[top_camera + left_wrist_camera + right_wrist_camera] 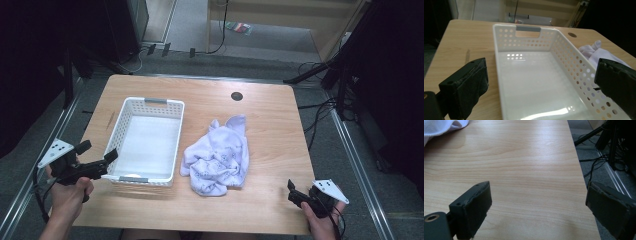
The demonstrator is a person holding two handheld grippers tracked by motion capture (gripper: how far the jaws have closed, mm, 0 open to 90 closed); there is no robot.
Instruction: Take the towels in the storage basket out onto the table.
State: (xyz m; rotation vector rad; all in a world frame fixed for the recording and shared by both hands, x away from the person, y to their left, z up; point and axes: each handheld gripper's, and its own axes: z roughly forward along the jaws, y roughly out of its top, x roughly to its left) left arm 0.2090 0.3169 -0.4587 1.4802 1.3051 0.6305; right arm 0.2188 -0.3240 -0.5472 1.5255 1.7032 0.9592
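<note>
At the near edge of the pale wood-grain worktop (270, 135), the left hand-held gripper (95, 161) is held level at the near left corner of the basket (172, 150), its black padded jaws spread wide and holding nothing; seen from the left gripper view, the jaws frame the basket's near end. The right hand-held gripper (291, 192) hovers over the near right corner, jaws likewise wide apart and empty, with bare wood between them in the right gripper view. The basket is white rigid plastic, rectangular, with perforated walls, a grey handle slot at each end (its smooth glossy floor holds nothing). Just beside its right wall lies a crumpled white cloth (218, 157), soft, with a faint dotted print, roughly mid-worktop. Farther back sits a small round dark grommet (237, 96).
</note>
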